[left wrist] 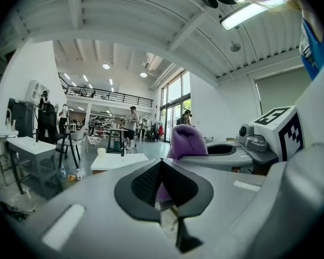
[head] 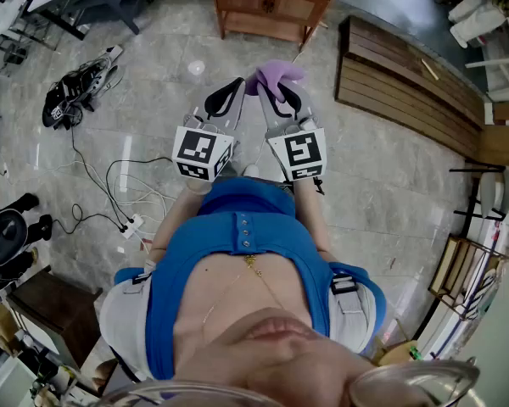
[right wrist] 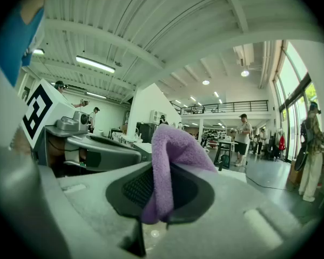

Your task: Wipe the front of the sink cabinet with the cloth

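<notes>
The purple cloth (right wrist: pixel 173 150) is bunched and pinched upright in the right gripper (right wrist: pixel 157 196). The wooden sink cabinet (head: pixel 271 7) stands beyond at 12 o'clock.

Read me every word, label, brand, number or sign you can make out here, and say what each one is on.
No readable text anywhere in these views.
Black-and-white square patterns on the left marker cube and the right marker cube: coded markers only, no letters or numbers.
On the purple cloth: no label or print shows.
In the hall behind, in both gripper views: any signs are too small and blurred to read.
</notes>
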### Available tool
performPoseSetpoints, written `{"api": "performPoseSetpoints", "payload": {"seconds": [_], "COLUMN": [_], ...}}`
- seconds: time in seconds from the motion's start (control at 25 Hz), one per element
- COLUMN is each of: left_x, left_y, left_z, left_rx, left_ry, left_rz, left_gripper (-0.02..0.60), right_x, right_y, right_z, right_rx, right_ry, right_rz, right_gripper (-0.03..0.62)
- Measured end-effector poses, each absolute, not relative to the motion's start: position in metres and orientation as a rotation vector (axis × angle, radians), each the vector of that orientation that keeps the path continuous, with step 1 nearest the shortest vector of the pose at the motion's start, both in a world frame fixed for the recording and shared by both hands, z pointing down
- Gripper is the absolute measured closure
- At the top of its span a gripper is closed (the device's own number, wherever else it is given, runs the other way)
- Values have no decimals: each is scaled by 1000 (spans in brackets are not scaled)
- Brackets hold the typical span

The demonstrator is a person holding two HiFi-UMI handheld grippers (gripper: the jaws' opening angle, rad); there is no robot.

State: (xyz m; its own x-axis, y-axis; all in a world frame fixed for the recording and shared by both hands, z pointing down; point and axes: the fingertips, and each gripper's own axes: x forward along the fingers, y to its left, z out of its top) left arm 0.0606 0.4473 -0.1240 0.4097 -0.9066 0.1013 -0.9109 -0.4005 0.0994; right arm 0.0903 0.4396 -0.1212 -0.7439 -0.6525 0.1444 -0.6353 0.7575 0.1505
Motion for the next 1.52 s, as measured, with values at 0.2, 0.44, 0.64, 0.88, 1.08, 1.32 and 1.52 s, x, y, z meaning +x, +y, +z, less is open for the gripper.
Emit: {"api": "performPoseSetpoints", "payload": {"seconds": [0.2, 0.44, 0.64, 0.88, 1.08, 1.32, 1.52], "left_x": [62, 50, 29, -26, -70, -115, -132], "left_y": [448, 431, 386, 309, 240, 182, 145], "left_z": [-122, -116, -107, -101, -110, -112, -112], "left_rx": [2523, 2501, 2493, 2513, 2578, 2625, 2638], "left_ry": [-1631, -1632, -1613, -1591, -1525, -1472, -1427], "left_rz": [40, 3, -22, -21, 1, 3, 0], "left_gripper": [581, 581, 581, 581, 581, 581, 581], "right_x": [94, 92, 73, 34, -1, -38, -59], "right_y": [441, 432, 391, 307, 236, 179, 143], "right_z": [-115, -105, -91, -91, -101, -99, -106], "right_rx": [997, 959, 934, 1055, 1104, 1174, 1162], "right_ry": [-2786, -2788, -2760, -2729, -2697, -2646, -2637], "right_rz": [-114, -87, -87, -108, -147, -151, -153], "right_gripper": [534, 534, 534, 534, 534, 534, 534]}}
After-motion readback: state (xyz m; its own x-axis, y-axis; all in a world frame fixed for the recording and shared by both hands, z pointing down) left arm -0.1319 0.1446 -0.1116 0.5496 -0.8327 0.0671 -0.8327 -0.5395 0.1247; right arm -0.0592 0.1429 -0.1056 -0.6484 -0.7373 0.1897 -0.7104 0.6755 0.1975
